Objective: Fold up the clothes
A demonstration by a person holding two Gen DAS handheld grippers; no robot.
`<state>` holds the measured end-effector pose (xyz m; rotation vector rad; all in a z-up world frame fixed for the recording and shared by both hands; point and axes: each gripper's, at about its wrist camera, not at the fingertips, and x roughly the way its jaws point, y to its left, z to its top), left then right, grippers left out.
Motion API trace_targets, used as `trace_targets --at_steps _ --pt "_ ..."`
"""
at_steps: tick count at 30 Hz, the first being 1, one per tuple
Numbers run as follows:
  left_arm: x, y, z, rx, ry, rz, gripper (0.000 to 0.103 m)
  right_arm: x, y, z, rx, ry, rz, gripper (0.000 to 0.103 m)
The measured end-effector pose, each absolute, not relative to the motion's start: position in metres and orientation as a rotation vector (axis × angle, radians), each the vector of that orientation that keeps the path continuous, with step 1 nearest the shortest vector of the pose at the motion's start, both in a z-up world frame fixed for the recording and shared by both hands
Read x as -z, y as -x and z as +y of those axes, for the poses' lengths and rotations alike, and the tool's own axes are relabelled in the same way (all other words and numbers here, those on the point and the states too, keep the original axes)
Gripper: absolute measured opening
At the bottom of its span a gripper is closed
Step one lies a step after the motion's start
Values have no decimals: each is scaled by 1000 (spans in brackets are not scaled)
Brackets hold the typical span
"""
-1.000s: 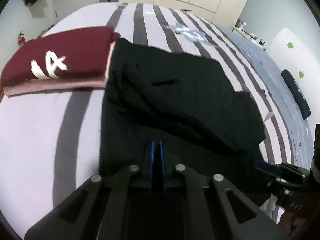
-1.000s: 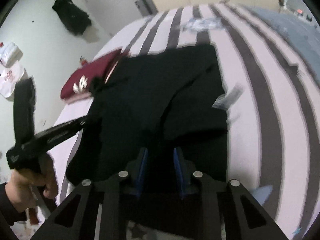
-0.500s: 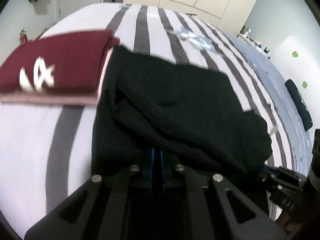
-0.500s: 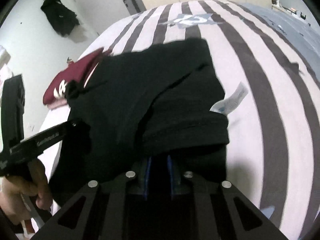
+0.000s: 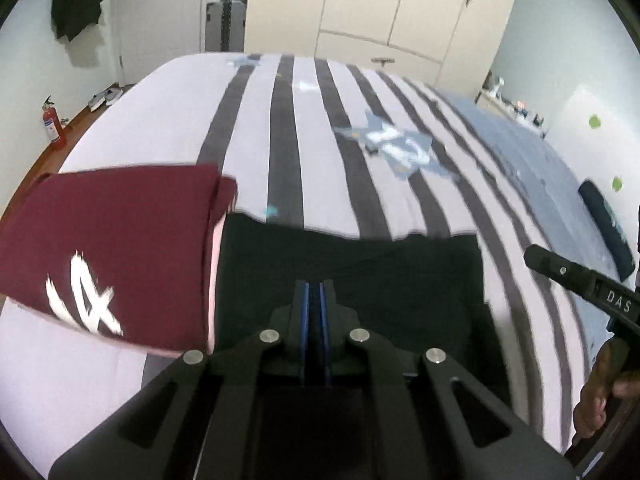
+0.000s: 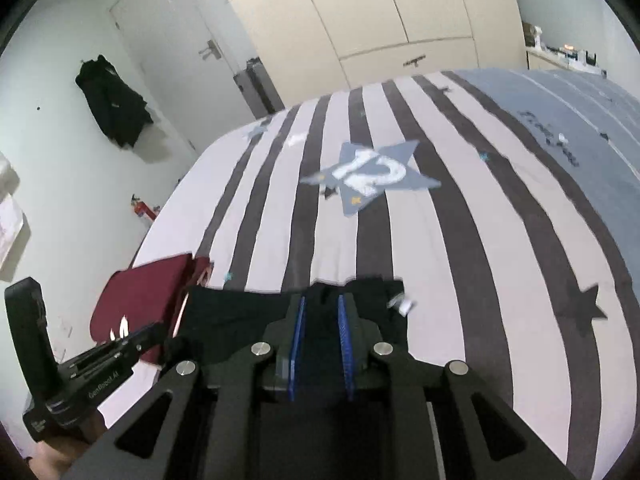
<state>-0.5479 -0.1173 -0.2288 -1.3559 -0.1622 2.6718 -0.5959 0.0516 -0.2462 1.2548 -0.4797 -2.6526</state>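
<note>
A black garment (image 5: 400,276) lies folded on the striped bed (image 5: 168,120), its far edge running straight across. My left gripper (image 5: 314,290) is over its near middle, blue pads almost touching, shut on black cloth. My right gripper (image 6: 321,304) sits at the garment's (image 6: 224,316) right end with black cloth filling the narrow gap between its pads; a white tag (image 6: 402,305) sticks out beside it. A folded maroon garment (image 5: 120,240) with white lettering lies directly left of the black one, on top of a pink one.
The right tool's body (image 5: 580,284) and a hand (image 5: 600,400) show at the right. A blue star patch marked 12 (image 6: 372,176) is on the bed further ahead. A dark roll (image 5: 608,228) lies far right; wardrobe (image 5: 360,8), suitcase (image 5: 224,24) and fire extinguisher (image 5: 52,124) stand beyond.
Both grippers have swept forward over the bed with the black cloth's near edge. The rumpled garment is now a shorter, flatter rectangle, and the right pads closed on cloth.
</note>
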Motion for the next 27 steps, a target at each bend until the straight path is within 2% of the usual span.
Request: trace_targets --at_steps 7,16,22,24,27 --pt "270 547 -110 -2598 1478 -116 4 298 590 35 2564 -1397 -403 16" --pt "277 560 -119 -2602 1452 -42 4 325 642 33 2593 -1397 -344 16" --pt "290 574 -134 -2566 1543 -210 3 338 668 44 2596 -1464 -348 11" --pt "286 573 -130 -2580 1552 -166 3 345 673 50 2574 -1517 -385 3" --pt "272 567 -119 -2625 1484 -31 3 330 668 46 2601 -1455 -350 5"
